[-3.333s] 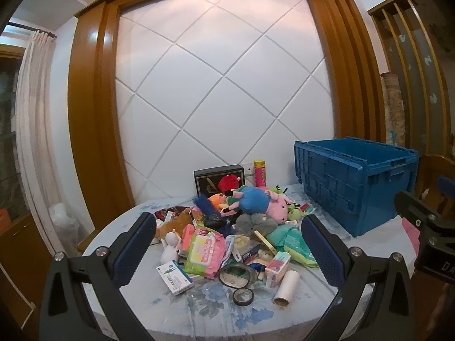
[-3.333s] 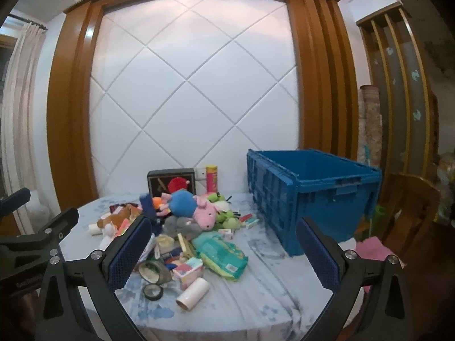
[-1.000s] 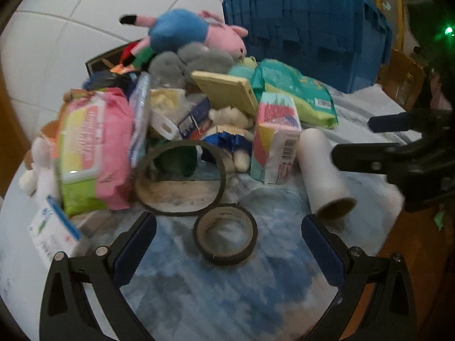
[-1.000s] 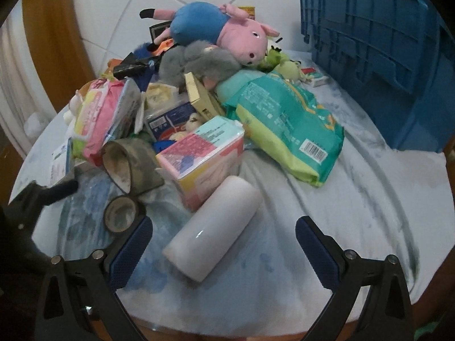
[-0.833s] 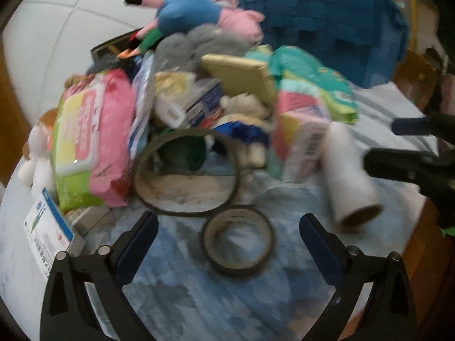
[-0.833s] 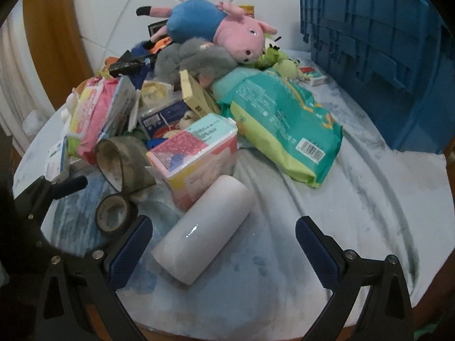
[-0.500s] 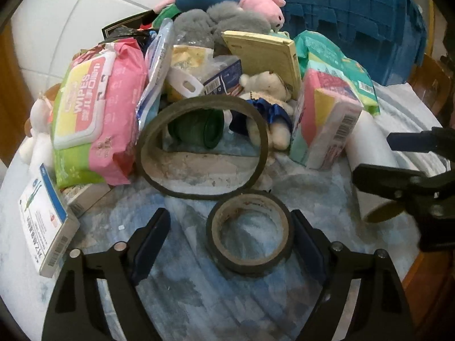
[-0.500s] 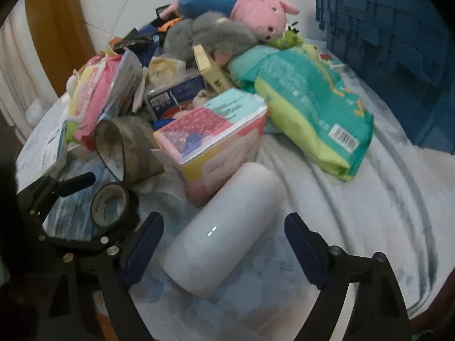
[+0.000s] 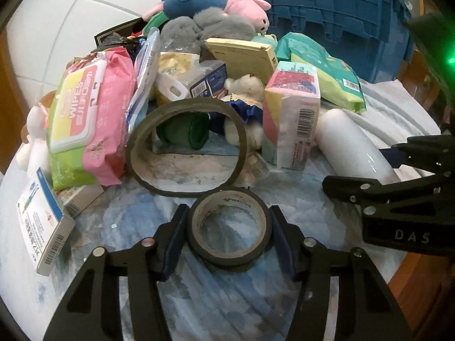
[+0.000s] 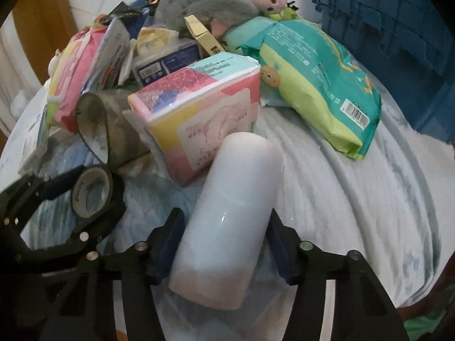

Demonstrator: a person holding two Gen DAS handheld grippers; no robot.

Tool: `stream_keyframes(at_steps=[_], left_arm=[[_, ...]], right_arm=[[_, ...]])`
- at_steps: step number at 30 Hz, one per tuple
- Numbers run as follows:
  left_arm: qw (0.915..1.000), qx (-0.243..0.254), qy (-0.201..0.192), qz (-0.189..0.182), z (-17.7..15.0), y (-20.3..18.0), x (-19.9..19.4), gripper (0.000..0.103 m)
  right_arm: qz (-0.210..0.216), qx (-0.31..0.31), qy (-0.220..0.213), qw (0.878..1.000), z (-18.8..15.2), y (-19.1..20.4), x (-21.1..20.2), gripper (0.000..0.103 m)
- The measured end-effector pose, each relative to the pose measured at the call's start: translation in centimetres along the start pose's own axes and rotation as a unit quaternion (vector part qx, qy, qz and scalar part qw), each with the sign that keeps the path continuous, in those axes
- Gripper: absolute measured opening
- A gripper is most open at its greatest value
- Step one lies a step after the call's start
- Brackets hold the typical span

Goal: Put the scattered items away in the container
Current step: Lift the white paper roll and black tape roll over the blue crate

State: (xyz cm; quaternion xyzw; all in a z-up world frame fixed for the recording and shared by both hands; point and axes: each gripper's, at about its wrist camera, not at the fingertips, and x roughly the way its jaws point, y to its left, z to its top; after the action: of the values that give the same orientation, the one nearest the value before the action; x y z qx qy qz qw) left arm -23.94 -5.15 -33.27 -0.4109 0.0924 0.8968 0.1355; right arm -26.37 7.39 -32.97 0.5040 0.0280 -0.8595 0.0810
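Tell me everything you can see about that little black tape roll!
The small black tape roll is a dark ring with a brownish cardboard core bearing faint red print. It lies flat on the blue-and-white tablecloth, hole upward, just in front of a bigger, thinner tape ring propped upright. The left gripper has its blue-padded fingers closed against its two sides.

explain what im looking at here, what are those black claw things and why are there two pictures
Each black claw is a hand-held gripper; a person carries one in each hand, and a camera on each looks out along its jaws. One picture is the left gripper: its jaws sit on both sides of a small roll of dark tape lying on the cloth. The other is the right gripper, closed around a white roll. Behind lies a heap of toys and packets, among them a pink wipes pack, beside the blue crate meant to hold them.
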Motion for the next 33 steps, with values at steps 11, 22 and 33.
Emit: stream_keyframes(at_steps=[11, 22, 33], left_arm=[[0.9998, -0.005, -0.021, 0.004, -0.2, 1.0, -2.6, 0.055], [0.9978, 0.010, -0.064, 0.013, 3.1, 0.2, -7.3, 0.055], [0.9855, 0.037, -0.165, 0.014, 11.5, -1.0, -15.2, 0.055]], right_arm=[[-0.006, 0.008, -0.034, 0.999, -0.2, -0.3, -2.5, 0.045], [-0.002, 0.014, -0.089, 0.996, 0.2, -1.6, -8.3, 0.045], [-0.021, 0.022, -0.209, 0.977, 3.8, -2.8, -20.2, 0.045]])
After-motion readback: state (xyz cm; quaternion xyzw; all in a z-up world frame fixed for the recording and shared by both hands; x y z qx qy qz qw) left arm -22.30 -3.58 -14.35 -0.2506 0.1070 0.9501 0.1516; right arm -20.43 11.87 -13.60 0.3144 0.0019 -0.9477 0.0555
